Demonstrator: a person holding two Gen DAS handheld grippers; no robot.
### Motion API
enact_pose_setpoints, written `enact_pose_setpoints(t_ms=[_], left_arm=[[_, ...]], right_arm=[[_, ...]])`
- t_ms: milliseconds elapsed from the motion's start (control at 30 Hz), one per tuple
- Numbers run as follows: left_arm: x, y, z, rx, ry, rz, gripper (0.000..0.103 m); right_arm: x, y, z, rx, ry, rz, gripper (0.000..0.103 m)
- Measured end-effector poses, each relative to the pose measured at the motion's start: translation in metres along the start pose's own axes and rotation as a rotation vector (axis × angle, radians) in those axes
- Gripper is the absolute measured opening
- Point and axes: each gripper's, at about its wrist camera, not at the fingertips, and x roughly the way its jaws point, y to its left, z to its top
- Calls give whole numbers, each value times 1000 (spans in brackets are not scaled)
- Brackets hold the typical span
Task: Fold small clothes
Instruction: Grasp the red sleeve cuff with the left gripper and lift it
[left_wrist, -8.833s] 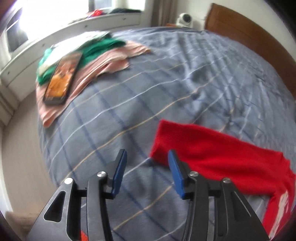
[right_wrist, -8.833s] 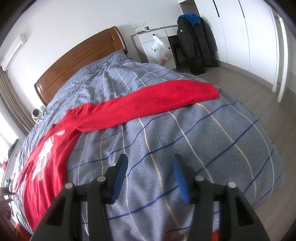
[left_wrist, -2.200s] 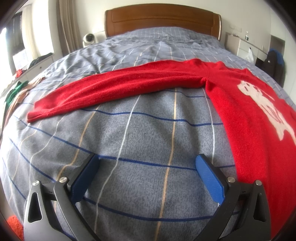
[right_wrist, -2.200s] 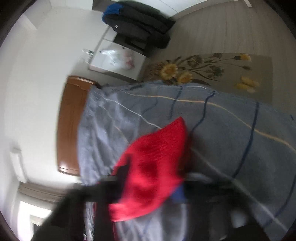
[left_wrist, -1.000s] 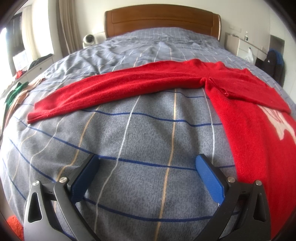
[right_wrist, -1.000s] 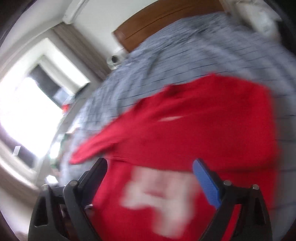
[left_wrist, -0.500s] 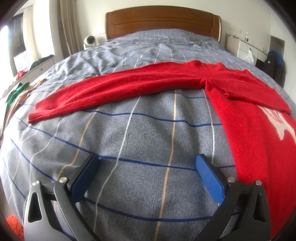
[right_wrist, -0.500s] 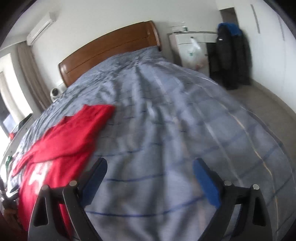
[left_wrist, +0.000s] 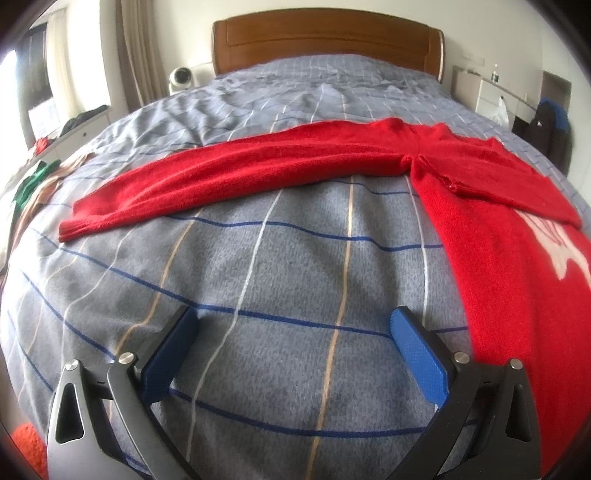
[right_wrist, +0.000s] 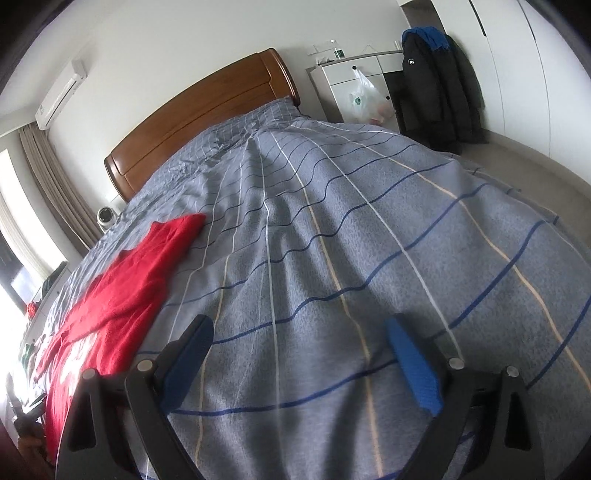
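The bed (left_wrist: 295, 258), under a grey checked cover, carries everything. Across its middle, toward the foot edge, lies the red sweater (left_wrist: 487, 229): its body runs down the right side of the left wrist view, one sleeve is folded over the chest, and the other sleeve (left_wrist: 229, 173) stretches flat toward the bed's left edge.

The left gripper (left_wrist: 291, 343) hovers over bare cover near the foot edge, fingers spread wide and empty. The right gripper (right_wrist: 299, 350) is likewise wide open and empty, over bare cover to the right of the sweater.

Risks, as I judge them:
- The long sleeve may sag or twist if gripped only at the cuff (left_wrist: 70, 230), leaving a crooked fold.
- The fingers may pinch the cover along with the knit and drag it up.
- Pulling the sleeve could shift the body and undo the sleeve already folded.
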Motion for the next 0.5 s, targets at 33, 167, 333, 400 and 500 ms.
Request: enact_pose_setpoints(t_ms=[33, 167, 333, 400, 500], left_arm=[[0, 1, 1, 0, 6, -4, 103], [0, 2, 2, -2, 26, -16, 103], [-1, 3, 3, 6, 43, -38, 103], [-2, 5, 6, 7, 73, -63, 103], [-11, 15, 15, -22, 139, -120, 103]], right_arm=[[0, 0, 0, 0, 0, 0, 95], [-1, -1, -2, -2, -1, 0, 95], [0, 0, -4, -13, 0, -8, 96], [1, 2, -5, -16, 1, -11, 96], [2, 2, -5, -18, 2, -12, 96]])
